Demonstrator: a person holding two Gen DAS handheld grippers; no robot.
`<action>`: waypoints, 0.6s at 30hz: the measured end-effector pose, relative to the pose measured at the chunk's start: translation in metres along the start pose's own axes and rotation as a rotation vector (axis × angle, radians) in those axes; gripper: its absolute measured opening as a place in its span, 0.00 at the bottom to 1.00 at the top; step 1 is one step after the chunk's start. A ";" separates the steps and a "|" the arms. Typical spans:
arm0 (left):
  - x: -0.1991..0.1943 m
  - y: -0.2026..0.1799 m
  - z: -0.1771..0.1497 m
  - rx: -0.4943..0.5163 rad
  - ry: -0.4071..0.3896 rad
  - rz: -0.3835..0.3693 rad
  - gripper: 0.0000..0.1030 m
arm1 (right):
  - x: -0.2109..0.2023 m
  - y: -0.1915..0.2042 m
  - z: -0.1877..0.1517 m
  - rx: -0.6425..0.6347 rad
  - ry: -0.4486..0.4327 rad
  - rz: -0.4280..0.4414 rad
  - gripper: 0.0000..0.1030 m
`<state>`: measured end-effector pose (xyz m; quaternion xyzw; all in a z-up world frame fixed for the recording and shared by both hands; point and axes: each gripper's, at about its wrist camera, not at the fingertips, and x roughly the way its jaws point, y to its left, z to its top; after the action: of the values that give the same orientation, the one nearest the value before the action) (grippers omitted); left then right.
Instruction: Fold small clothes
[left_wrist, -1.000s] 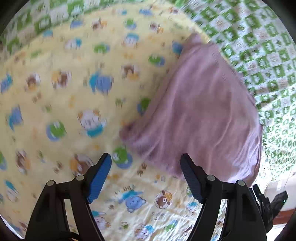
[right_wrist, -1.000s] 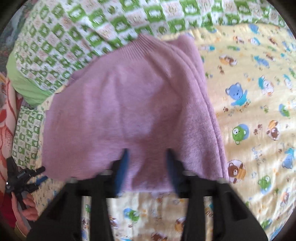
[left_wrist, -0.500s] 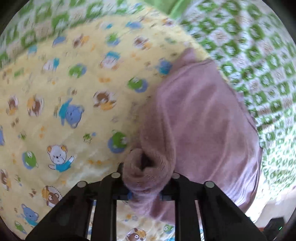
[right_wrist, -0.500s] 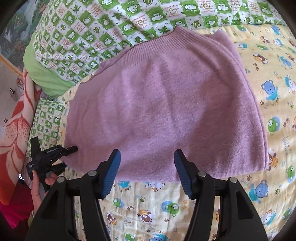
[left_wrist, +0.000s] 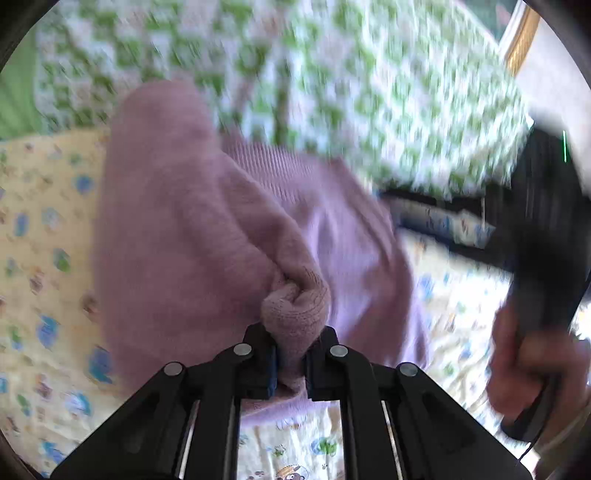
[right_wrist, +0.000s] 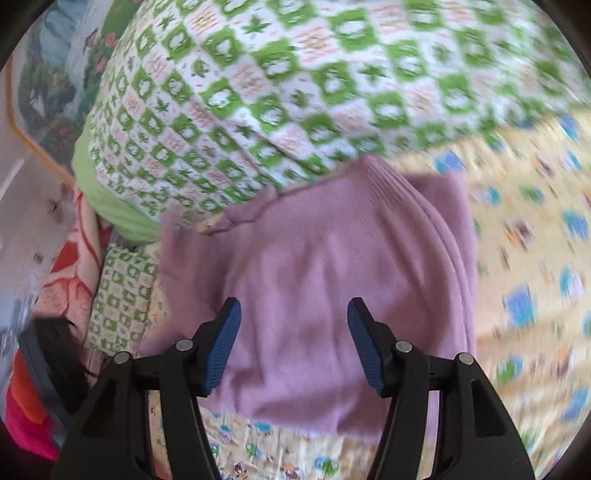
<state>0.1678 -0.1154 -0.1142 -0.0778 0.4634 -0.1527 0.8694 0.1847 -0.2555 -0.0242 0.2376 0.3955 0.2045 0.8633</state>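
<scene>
Two hand-held grippers: the left (left_wrist: 291, 363) has just closed, pinching a bunched corner of the purple knit (left_wrist: 177, 236) raised off the yellow bedsheet (left_wrist: 40, 229); the right (right_wrist: 293, 349) hangs spread above the knit, near the green quilt (right_wrist: 295, 81).

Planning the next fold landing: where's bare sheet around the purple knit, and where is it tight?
Bare yellow cartoon sheet lies open on the far side of the purple knit from the green checked quilt, and a strip shows along its near hem. Crowded where the quilt meets the knit's ribbed edge, and around the right gripper.
</scene>
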 end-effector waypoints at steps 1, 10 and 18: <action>0.007 0.001 -0.004 0.000 0.017 0.007 0.08 | 0.012 0.003 0.010 -0.033 0.026 0.005 0.59; 0.002 0.025 -0.012 -0.034 0.029 -0.003 0.08 | 0.120 0.041 0.048 -0.145 0.185 0.104 0.61; -0.029 0.024 -0.015 0.017 0.016 -0.003 0.08 | 0.159 0.069 0.046 -0.164 0.283 0.143 0.15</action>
<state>0.1449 -0.0831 -0.1066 -0.0699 0.4690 -0.1586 0.8660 0.3050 -0.1252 -0.0515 0.1630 0.4771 0.3284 0.7987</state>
